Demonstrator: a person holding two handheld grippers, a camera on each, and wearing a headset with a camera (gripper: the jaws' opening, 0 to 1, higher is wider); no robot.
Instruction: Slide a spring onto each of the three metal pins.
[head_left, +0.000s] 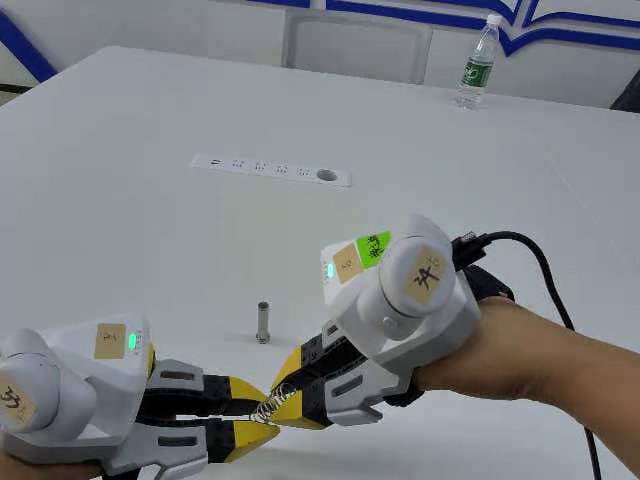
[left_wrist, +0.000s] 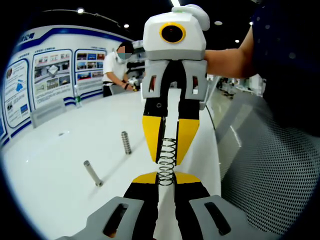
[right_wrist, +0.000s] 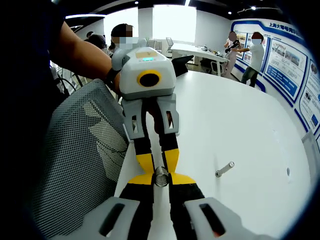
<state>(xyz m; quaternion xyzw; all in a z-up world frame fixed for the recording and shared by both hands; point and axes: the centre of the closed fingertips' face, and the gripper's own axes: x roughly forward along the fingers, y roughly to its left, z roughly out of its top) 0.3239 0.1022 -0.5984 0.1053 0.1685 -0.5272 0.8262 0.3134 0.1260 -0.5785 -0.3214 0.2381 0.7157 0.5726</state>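
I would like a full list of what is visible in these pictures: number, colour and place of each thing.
white table: one, under everything.
grey metal pins: two, standing on the table; the farther one looks ribbed.
coiled metal spring: one, silver, between both grippers' tips.
white socket strip: one, mid-table.
clear plastic bottle: one, green label, far table edge.
grey mesh chair: one, beside the table.
people: at least three, in the background.
left gripper: one, white-black-yellow, shut on the spring.
right gripper: one, same colours, shut on the spring.
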